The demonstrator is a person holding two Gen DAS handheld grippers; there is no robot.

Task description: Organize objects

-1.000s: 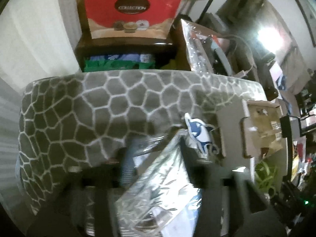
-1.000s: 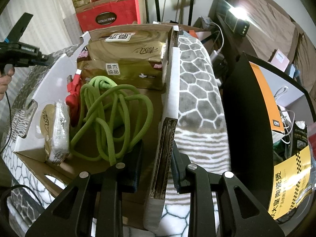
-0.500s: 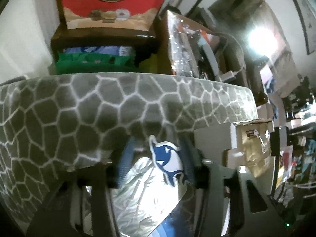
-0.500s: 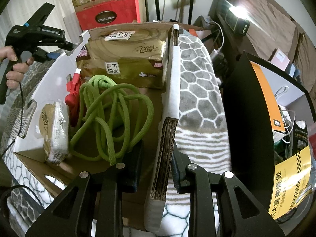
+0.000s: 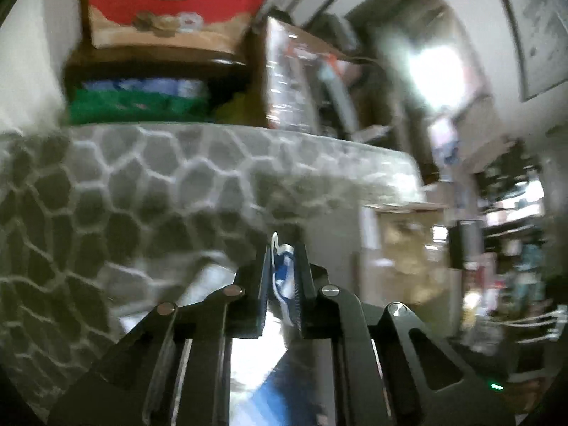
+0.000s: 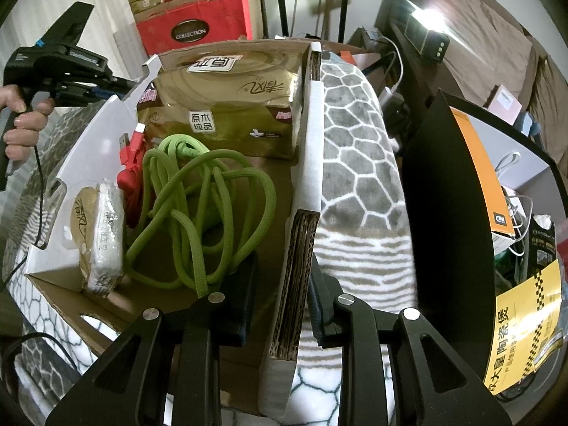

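My left gripper [image 5: 283, 277] is shut on a shiny silver packet with a blue and white label [image 5: 282, 277], held above the grey honeycomb-patterned blanket [image 5: 142, 184]. The view is blurred. From the right wrist view the left gripper [image 6: 117, 83] sits at the far left rim of the cardboard box [image 6: 88, 135]. My right gripper [image 6: 280, 284] is shut on the box's right cardboard wall [image 6: 296, 248]. Inside the box lie a green rope [image 6: 198, 206], a red cable [image 6: 131, 156], gold tissue packs [image 6: 227, 106] and a small tissue packet [image 6: 103, 227].
A red "Collection" box [image 6: 191, 28] stands behind the cardboard box, also in the left wrist view [image 5: 174, 3]. A black panel [image 6: 447, 213] and a yellow-black bag [image 6: 525, 326] stand to the right. The blanket [image 6: 355, 163] covers the surface under the box.
My left gripper closed on the silver packet, lifted it and swung toward the box's left rim. My right gripper kept its hold on the box wall.
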